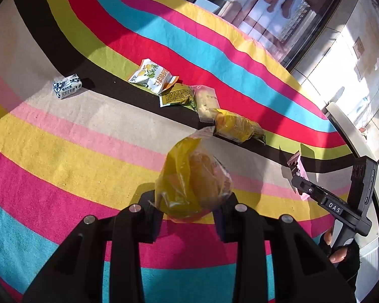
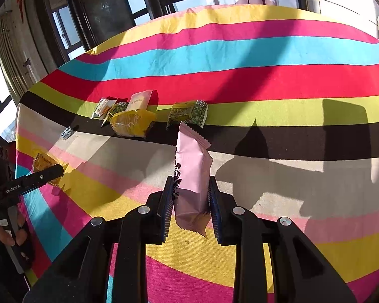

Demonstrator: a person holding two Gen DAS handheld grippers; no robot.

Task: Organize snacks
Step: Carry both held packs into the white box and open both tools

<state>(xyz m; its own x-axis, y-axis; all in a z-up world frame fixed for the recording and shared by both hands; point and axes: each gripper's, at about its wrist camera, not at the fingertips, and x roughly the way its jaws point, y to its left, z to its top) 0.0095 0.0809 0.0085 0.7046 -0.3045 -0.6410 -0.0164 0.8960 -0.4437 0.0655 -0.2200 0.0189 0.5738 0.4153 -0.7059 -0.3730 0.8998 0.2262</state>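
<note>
We hold our black two-finger left claw angled downward, its jaws clamped on a yellow see-through snack bag lifted off the counter. Our black right claw, tilted down likewise, pinches a pale pink foil packet upright between its blue ribbed pads.

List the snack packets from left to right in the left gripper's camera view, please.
Blue-and-white patterned packet → white packet with orange lettering → green packet → yellow bag held in the left gripper → pink packet in the right gripper.
</note>
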